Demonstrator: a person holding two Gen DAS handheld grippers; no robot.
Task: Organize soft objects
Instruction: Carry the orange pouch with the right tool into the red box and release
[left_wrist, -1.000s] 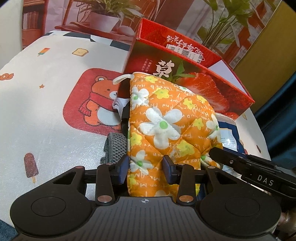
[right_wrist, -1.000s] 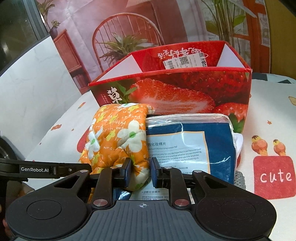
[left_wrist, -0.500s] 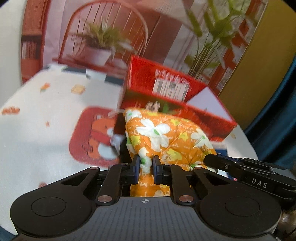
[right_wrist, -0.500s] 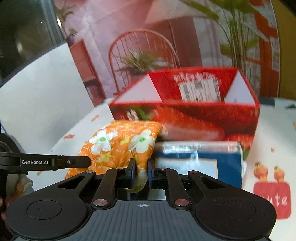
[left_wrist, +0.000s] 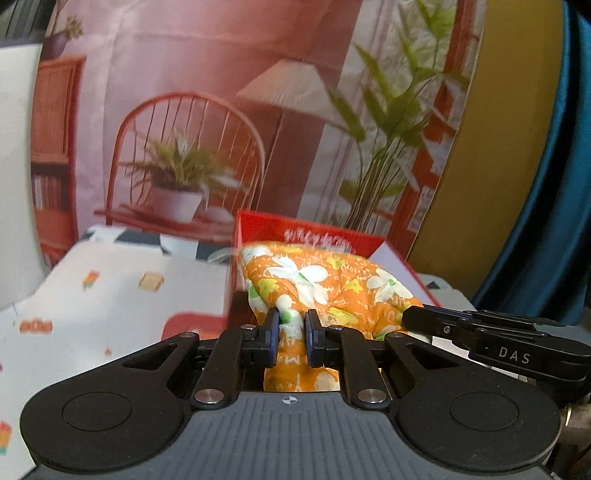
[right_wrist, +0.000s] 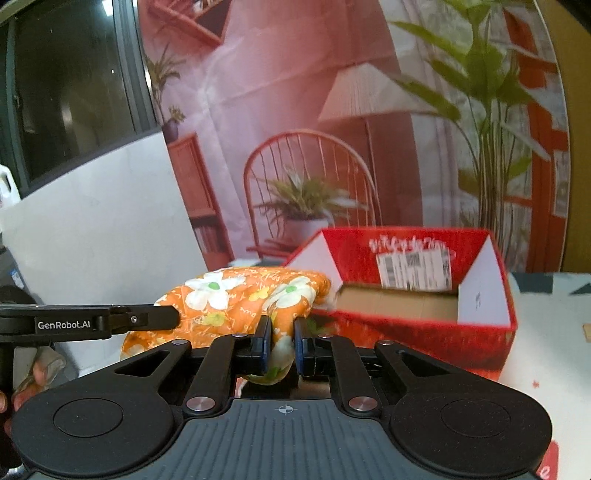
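Note:
An orange quilted oven mitt (left_wrist: 332, 288) with white and yellow flowers hangs in the air between both grippers. My left gripper (left_wrist: 290, 328) is shut on its near edge. My right gripper (right_wrist: 282, 338) is shut on another edge of the same mitt (right_wrist: 236, 299). The mitt is held in front of an open red strawberry-print box (right_wrist: 417, 325), whose brown floor (right_wrist: 395, 304) shows. In the left wrist view the mitt hides most of the box (left_wrist: 314, 232). The right gripper's black body (left_wrist: 495, 347) shows at the right, and the left gripper's body (right_wrist: 92, 321) shows in the right wrist view.
A white tablecloth (left_wrist: 110, 295) with small cartoon prints covers the table. A printed backdrop (left_wrist: 221, 110) of a chair, lamp and plants stands behind the box. A blue curtain (left_wrist: 554, 184) hangs at the right. A person's fingers (right_wrist: 29, 384) hold the left gripper.
Both grippers closed on the orange mitt and lifted it off the table. The blue packet and grey cloth beneath it have dropped out of view, and the box's inside now shows.

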